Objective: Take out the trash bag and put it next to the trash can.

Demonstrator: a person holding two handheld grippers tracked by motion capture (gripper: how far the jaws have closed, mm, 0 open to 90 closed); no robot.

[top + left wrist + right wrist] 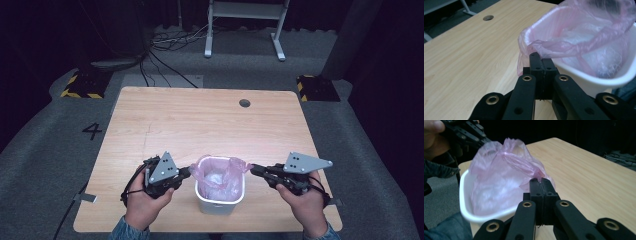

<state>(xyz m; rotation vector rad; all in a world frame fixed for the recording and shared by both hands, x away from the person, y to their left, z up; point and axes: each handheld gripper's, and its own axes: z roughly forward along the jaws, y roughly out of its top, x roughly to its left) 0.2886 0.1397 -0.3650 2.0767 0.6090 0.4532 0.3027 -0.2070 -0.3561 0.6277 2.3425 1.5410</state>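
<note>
While each hand-held gripper is pinching the pink bag edge shut, uneven lifting is risking tearing it or tipping the white bin at lower centre of the frame.

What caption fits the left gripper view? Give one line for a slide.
Left gripper fingers shut on the pink bag at the rim of the white bin.

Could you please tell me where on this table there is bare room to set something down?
The wooden table is bare from the white bin back to the cable hole, and along both side edges. It is crowded only at the near edge, where the left gripper and right gripper, both shut, pinch the pink bag lining the bin.
</note>
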